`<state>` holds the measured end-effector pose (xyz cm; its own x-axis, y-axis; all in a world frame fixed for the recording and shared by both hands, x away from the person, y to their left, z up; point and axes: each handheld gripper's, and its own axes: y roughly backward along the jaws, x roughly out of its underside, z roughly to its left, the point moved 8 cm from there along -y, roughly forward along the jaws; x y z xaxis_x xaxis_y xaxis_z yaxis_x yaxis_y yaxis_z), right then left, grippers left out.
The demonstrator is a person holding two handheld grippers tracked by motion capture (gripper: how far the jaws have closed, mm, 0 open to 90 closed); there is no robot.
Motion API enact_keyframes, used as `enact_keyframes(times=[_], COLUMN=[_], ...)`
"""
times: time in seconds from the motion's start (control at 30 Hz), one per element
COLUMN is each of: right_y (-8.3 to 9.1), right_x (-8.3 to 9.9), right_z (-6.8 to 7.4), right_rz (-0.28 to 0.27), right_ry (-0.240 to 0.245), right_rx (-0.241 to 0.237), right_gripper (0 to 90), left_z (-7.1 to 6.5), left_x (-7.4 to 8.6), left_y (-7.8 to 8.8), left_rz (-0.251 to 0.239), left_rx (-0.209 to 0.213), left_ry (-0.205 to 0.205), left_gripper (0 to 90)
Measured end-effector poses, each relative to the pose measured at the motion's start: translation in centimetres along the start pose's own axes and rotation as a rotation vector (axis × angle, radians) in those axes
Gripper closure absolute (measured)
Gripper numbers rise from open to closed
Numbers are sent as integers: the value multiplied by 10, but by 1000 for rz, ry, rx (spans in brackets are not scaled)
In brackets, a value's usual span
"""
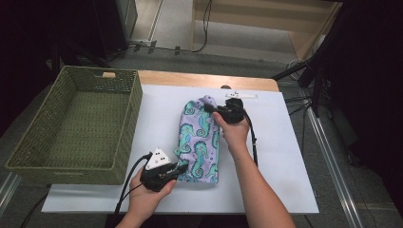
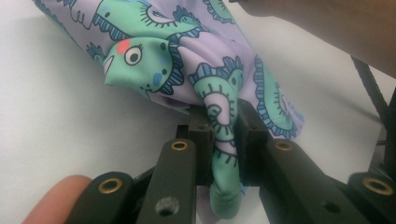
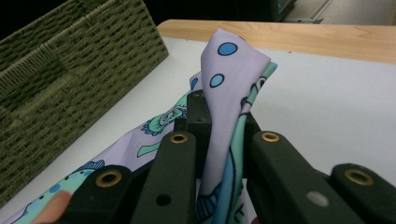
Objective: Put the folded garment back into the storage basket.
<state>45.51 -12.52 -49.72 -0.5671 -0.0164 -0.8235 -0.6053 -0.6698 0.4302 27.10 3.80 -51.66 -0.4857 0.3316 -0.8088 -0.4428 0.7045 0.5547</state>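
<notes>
In the high view, a folded seahorse-print cloth (image 1: 199, 142), lilac with green seahorses, lies lengthwise near the middle of the white sheet (image 1: 285, 156) that covers the worktop (image 1: 199, 78). The left gripper (image 1: 183, 166) is at the cloth's near left corner, and its fingers are clamped on that corner. The right gripper (image 1: 211, 110) is at the cloth's far end, right of its middle, with its fingers pinched on the fabric there. A green woven basket (image 1: 126, 123) stands on the left side of the worktop, just beside the sheet and apart from the cloth.

In the left gripper view, the fingers (image 2: 252, 140) are closed narrow on a bunched fold of the seahorse-print cloth (image 2: 187, 60), which spreads away above them over the white sheet (image 2: 56, 121). A person's fingertip (image 2: 53, 198) shows at the lower left.

In the right gripper view, the fingers (image 3: 198, 121) hold a raised corner of the seahorse-print cloth (image 3: 229, 88), which stands up between them. The green woven basket (image 3: 70, 60) is at the left, and the wooden edge of the worktop (image 3: 303, 39) runs along the far side.
</notes>
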Motion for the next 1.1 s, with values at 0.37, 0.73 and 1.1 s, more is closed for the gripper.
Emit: enact_keyframes(times=[0.37, 0.73, 1.1], right_y=[0, -7, -12], right_x=[-20, -40, -56], right_z=[19, 44, 63], right_rz=[-28, -47, -58], right_ry=[30, 67, 90], right_rx=[-15, -40, -63], right_gripper=[812, 812, 812], left_z=[3, 5, 11], left_x=[-16, -27, -34], left_y=[22, 46, 63], left_rz=[-45, -78, -105], left_rx=[-19, -54, -73], left_ry=[-6, -12, -6], left_gripper=[784, 784, 784])
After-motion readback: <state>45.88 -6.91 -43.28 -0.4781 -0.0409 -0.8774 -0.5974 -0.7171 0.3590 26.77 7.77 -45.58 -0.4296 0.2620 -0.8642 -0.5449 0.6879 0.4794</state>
